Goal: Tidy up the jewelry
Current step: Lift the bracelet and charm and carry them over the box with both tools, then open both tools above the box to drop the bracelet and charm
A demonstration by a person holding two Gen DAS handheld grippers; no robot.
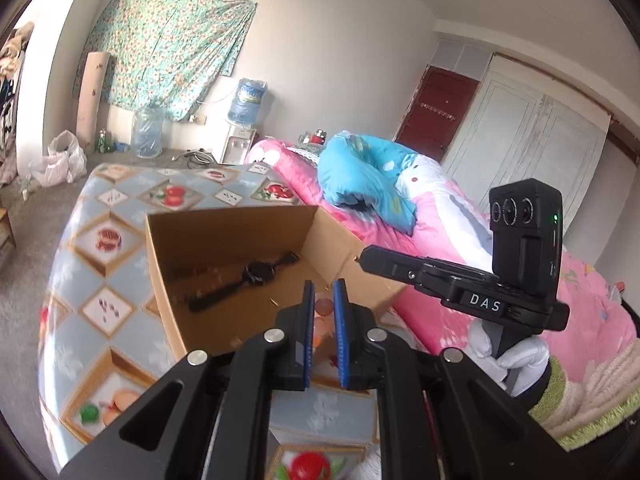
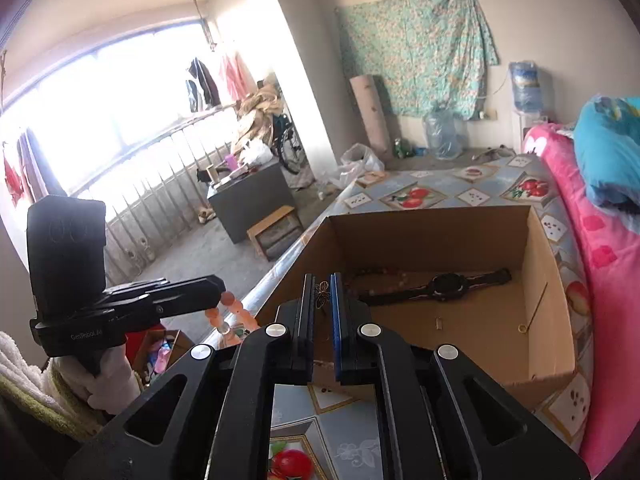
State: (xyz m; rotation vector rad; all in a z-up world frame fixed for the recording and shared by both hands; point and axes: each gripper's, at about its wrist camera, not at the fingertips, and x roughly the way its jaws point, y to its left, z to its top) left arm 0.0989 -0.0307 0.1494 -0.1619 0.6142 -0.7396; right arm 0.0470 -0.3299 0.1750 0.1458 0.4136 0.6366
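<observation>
We hold both claws above the near edge of an open cardboard box point(image 2: 536, 264) that sits on the desk point(image 2: 440, 184), which is covered with a fruit-patterned cloth. Our left claw point(image 1: 324, 292) is closed tight on a string of pink beads point(image 2: 228, 312), which hangs in a loop below its tips, seen beside the desk's edge in the right wrist view. Our right claw point(image 2: 322, 286) is nearly shut on a small gold butterfly piece point(image 2: 321, 295), pinched between its pads. Inside the box a black watch point(image 2: 444, 284) lies flat on the bottom, with a dark beaded strand point(image 2: 376, 272) beside it near the far wall. A small gold ring point(image 2: 522, 328) lies near the box's right wall. A pink bed point(image 1: 440, 220) runs alongside the desk.
</observation>
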